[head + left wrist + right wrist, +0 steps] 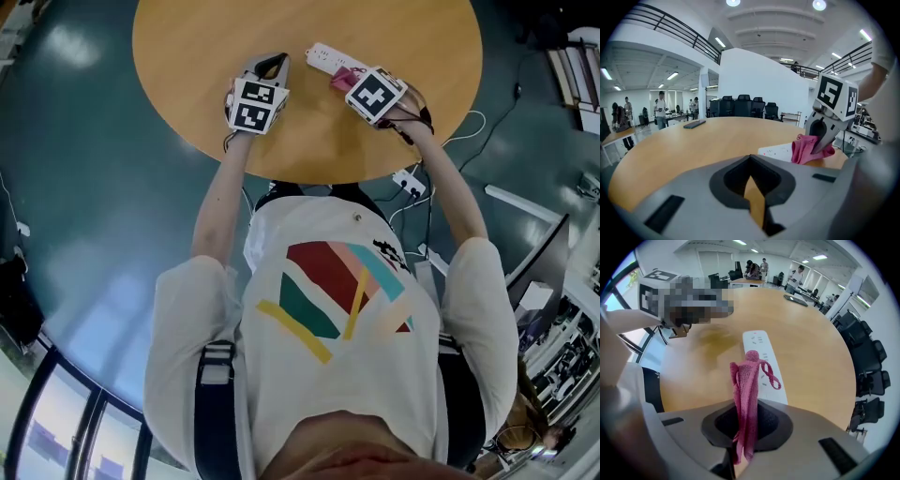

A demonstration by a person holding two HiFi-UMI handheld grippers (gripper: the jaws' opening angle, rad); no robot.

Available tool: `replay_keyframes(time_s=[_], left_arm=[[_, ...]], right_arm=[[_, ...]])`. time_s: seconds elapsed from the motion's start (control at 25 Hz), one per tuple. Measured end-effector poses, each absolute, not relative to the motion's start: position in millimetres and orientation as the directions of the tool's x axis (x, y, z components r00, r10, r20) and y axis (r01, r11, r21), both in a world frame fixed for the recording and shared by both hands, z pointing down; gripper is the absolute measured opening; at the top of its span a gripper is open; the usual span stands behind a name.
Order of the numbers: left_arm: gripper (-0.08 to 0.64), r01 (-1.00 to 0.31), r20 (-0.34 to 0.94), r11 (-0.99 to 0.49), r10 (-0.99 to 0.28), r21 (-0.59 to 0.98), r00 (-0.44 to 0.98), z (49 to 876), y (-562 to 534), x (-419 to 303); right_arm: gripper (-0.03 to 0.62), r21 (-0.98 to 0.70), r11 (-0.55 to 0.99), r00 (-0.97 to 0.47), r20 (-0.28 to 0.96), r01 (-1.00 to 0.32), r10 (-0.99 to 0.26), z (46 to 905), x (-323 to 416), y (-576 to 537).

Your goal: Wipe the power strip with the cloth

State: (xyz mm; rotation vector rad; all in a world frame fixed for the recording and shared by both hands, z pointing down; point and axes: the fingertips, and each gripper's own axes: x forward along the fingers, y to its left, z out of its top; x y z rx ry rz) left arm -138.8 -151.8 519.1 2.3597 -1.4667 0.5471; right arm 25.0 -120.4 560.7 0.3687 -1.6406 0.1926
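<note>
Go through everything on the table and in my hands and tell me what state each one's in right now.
Left hand-held gripper: shut, holding nothing.
Right hand-held gripper: shut on the cloth, pointing down.
Cloth: bunched, hanging from the jaws down to the power strip.
Power strip: lying flat on the table, one end under the cloth.

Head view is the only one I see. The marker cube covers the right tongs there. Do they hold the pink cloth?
Observer: Yes. In the right gripper view the right tongs are shut on the cloth, which hangs straight from them.
Operator: Does the cloth reach the power strip?
Observer: In the left gripper view its bunched end appears to rest on the white power strip.
Operator: And the left tongs?
Observer: The left tongs are shut, with nothing between them.
</note>
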Motion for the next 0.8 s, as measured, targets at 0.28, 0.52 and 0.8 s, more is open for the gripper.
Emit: replay_keyframes(time_s=[0.28, 0.52, 0.8], left_arm=[[0.043, -0.867, 0.469, -0.497, -0.758, 0.038, 0.454, 513, -176, -78], [0.043, -0.868, 0.501, -0.495, -0.742, 0.036, 0.445, 529, -181, -54], [0.043, -0.880, 0.519, -0.474, -0.746, 0.026, 0.417, 538, -187, -48]], right_arm=[[0.040, 0.088, 0.883, -0.050, 0.991, -0.462, -0.125, 561, 106, -120], [0.039, 0.065, 0.874, -0.121, 0.983, -0.482, -0.140, 565, 132, -129], [0.040, 0.020, 0.857, -0.167, 0.978, -0.515, -0.123, 559, 149, -130]])
